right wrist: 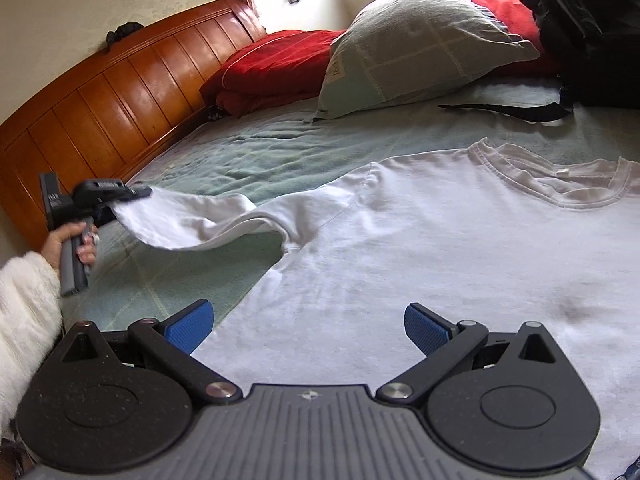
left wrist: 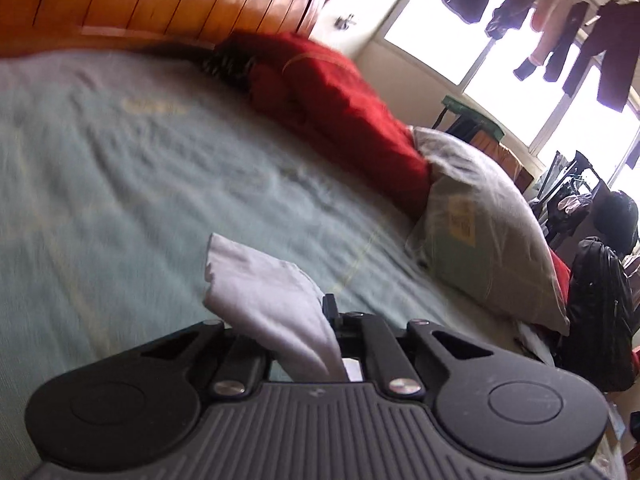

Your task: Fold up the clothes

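Note:
A white T-shirt (right wrist: 420, 240) lies flat on the bed, collar toward the pillows. My left gripper (right wrist: 132, 194) is shut on the end of its sleeve (right wrist: 192, 220) and holds it lifted above the bedspread at the left. In the left wrist view the pinched sleeve cloth (left wrist: 272, 300) sticks out between the closed jaws of my left gripper (left wrist: 332, 320). My right gripper (right wrist: 308, 320) is open and empty, its blue pads (right wrist: 190, 326) spread just above the shirt's lower body.
The bed has a pale green bedspread (right wrist: 240, 152) and a wooden headboard (right wrist: 120, 96). A red blanket (right wrist: 272, 68) and a grey-green pillow (right wrist: 416, 44) lie at the head. A black backpack (right wrist: 592, 28) and its strap (right wrist: 508, 110) rest beyond the collar.

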A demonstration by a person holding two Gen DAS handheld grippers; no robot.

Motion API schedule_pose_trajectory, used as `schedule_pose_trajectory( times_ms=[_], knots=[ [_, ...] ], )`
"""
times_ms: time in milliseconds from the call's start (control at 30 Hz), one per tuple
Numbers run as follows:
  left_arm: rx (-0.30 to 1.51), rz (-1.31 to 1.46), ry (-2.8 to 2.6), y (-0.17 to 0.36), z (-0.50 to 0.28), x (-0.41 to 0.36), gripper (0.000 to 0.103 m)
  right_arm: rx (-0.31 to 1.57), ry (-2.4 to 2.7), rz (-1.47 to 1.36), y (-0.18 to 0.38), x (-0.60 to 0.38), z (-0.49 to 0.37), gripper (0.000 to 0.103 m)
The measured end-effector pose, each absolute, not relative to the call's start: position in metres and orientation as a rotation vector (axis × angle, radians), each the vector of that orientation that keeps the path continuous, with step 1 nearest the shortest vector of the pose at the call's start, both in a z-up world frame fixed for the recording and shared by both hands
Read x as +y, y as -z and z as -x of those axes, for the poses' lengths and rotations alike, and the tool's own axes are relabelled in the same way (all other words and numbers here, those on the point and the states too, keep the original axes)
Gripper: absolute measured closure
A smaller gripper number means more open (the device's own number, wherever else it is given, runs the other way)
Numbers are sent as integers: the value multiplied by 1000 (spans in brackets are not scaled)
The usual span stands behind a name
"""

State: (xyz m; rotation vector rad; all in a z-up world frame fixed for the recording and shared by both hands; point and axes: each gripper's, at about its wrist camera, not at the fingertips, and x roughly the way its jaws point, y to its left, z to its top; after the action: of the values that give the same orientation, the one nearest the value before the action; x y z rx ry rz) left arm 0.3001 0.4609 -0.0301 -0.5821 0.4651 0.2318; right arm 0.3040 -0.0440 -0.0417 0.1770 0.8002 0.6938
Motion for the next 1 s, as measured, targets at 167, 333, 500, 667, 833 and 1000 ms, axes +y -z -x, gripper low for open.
schedule_pose_trajectory(
  times_ms=[167,333,500,667,833,1000],
  knots=[
    [407,517,-235,0,-305,466,99,803,-684,-179,43,-45,-305,0],
    [384,491,-239,-6,-307,471,99,807,-674,-181,45,-46,-306,0],
    [382,533,-266,11,-301,478,99,810,-664,-182,46,-47,-308,0],
    [441,571,-318,31,-297,492,88,817,-658,-183,48,-48,-309,0],
    [478,555,-383,36,-291,502,53,820,-667,-167,47,-45,-308,0],
    [481,579,-524,33,-273,521,46,826,-676,-167,47,-44,-307,0]
  ],
)
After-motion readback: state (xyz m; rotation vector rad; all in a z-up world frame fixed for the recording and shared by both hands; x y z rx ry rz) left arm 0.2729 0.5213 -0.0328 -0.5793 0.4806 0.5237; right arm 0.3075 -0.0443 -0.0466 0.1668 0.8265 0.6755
